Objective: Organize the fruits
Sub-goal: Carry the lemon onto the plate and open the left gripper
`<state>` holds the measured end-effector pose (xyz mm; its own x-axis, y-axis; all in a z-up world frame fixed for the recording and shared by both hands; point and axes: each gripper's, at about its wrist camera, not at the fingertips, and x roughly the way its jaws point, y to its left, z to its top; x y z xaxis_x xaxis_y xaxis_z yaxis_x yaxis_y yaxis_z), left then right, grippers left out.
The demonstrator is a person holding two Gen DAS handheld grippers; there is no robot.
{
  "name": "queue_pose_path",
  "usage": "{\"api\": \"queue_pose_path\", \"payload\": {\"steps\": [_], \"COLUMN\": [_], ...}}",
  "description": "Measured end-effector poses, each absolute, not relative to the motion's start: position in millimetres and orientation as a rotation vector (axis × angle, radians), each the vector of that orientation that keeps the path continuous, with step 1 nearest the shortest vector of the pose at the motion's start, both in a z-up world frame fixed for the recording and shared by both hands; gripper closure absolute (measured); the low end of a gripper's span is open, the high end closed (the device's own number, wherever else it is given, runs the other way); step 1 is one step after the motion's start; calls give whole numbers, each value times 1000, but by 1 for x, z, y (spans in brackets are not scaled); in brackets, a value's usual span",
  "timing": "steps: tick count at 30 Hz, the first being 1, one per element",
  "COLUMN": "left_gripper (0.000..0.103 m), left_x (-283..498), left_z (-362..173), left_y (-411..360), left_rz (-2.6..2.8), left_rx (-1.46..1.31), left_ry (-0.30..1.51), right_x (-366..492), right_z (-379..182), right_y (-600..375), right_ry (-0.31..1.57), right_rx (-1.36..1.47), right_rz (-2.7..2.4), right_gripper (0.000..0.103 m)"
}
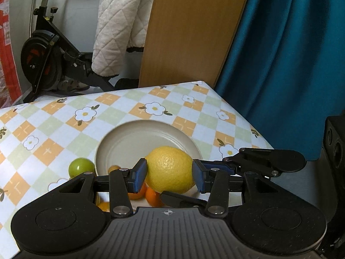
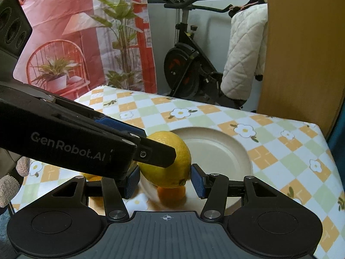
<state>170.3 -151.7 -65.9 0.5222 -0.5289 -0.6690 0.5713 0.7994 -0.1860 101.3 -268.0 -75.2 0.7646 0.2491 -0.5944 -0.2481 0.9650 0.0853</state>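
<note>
We have the big yellow citrus fruit (image 1: 170,169) pinched from two sides at once: the left gripper (image 1: 169,176) holds it between its blue pads, jaws at a middling width set by the fruit, and the right gripper (image 2: 165,180) is closed on the same fruit in the same way, its pads touching the rind on either side. In the right wrist view the left tool reaches in from nine o'clock and lies across the fruit's upper left.

We judge the step in hand to be carrying this fruit to the plate (image 1: 120,138), a shallow cream dish on the checked flowered tablecloth (image 1: 54,125). The fruit appears lifted clear, hanging over the plate's near rim, with the bare middle of the dish at twelve o'clock from it.

The next move, as we read it, calls for both hands to travel together toward twelve o'clock and lower evenly, since uneven motion could roll the fruit out of the pads.

The far part of the plate is bare. Small orange fruits (image 1: 152,196) show at six o'clock below the held fruit; whether they lie on the plate or the cloth we cannot tell. A green fruit (image 1: 80,166) sits on the cloth just beside the plate's rim at nine o'clock.
</note>
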Motion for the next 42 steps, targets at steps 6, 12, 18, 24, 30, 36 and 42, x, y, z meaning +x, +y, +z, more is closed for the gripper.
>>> {"api": "queue_pose_path", "payload": {"steps": [6,12,18,24,30,36,42], "left_gripper": [55,55,55,59,59,59,58], "left_x": [194,219,243,256,273,272,264], "left_z": [-73,-82,-93,-101,-101,-101,-98], "left_y": [-152,-151,-155,-164,-167,-173,-167], "left_rz": [-645,-617,-593,-623,-594,-596,-575], "left_rx": [30,3,9,25,12,34,42], "left_ry": [796,815,833,821,823,840,858], "right_x": [128,157,187,210,231,232,224], "right_z": [-82,-93,-108,-117,-116,-117,-116], "right_y": [-273,-272,-273,-276,-274,-279,-272], "right_ry": [655,665,687,674,678,688,710], "right_rx": [1,-7,-8,15,13,33,11], "right_rz": [277,292,306,321,311,312,288], "right_gripper": [55,55,55,64,62,61,61]}}
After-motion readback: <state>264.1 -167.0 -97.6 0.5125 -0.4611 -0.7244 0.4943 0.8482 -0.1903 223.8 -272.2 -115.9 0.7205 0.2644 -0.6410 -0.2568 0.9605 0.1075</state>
